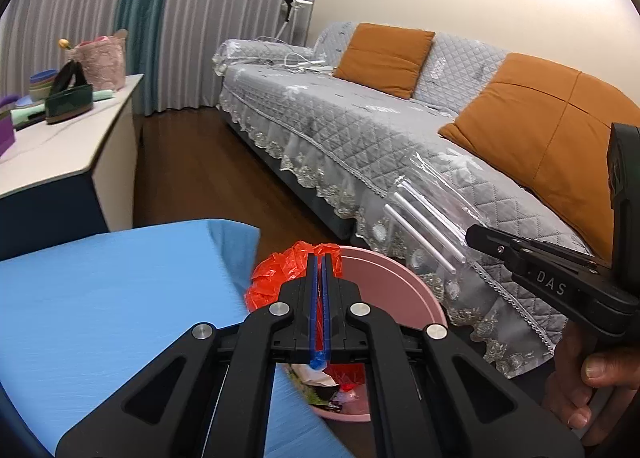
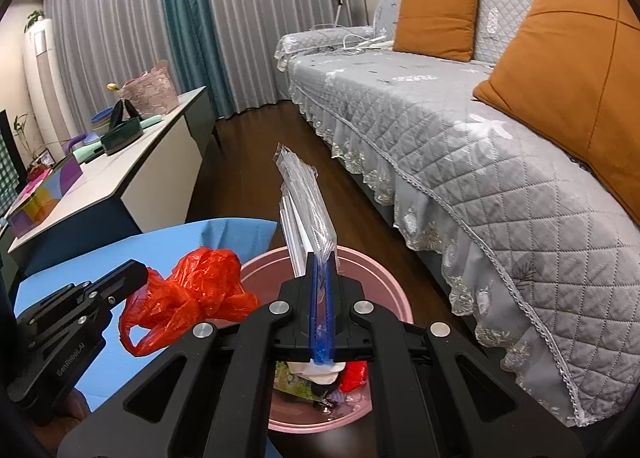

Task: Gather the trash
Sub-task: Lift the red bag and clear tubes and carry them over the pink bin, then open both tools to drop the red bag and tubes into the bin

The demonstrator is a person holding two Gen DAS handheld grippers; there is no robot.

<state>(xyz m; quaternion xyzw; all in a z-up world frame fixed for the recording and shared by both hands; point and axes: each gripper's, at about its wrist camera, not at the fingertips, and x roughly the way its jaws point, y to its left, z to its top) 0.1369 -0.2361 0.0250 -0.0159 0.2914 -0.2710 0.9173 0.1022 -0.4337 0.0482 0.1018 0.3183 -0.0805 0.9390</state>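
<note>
My left gripper (image 1: 319, 258) is shut on a crumpled red plastic bag (image 1: 276, 278) and holds it over the near rim of a pink bin (image 1: 400, 290). The red bag (image 2: 192, 294) and left gripper (image 2: 136, 278) also show in the right wrist view. My right gripper (image 2: 321, 258) is shut on a clear plastic packet of white straws (image 2: 304, 202), held upright above the pink bin (image 2: 372, 270). The packet (image 1: 428, 214) and right gripper (image 1: 476, 236) also show in the left wrist view. The bin holds several wrappers (image 2: 320, 378).
A blue-covered table (image 1: 112, 306) lies at the left, beside the bin. A grey quilted sofa (image 2: 460, 130) with orange cushions (image 2: 436, 20) runs along the right. A white sideboard (image 2: 132, 174) with bowls and baskets stands at the left. Dark wood floor (image 2: 248, 154) lies between them.
</note>
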